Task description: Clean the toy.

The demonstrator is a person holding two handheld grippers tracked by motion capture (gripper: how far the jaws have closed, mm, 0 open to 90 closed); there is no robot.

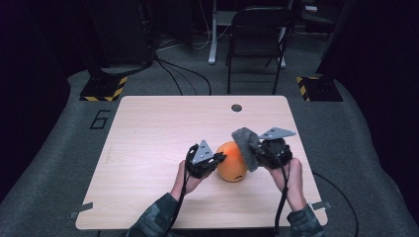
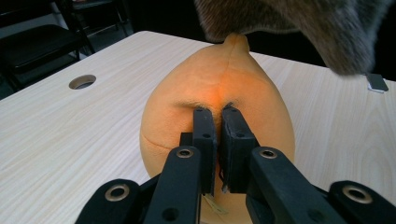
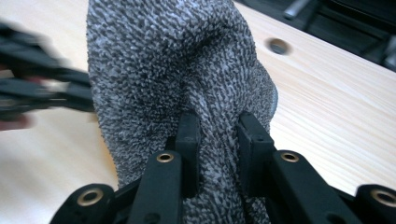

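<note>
Nearest my left camera, the left claw [image 2: 217,116] is pinching a fold of the orange cushion [image 2: 219,93], its jaws nearly closed on the fabric. From above I am seeing that cushion [image 1: 232,163] sitting on the desk [image 1: 148,143] between both hands, toward the near right part. My right camera is showing what the high view is only hinting at: the right claw [image 3: 218,126] is gripping a bunched grey cloth [image 3: 177,60], jaws narrow around it. Overhead, that cloth [image 1: 247,145] is hanging against the cushion's right side, just beside the right claw [image 1: 264,153].
</note>
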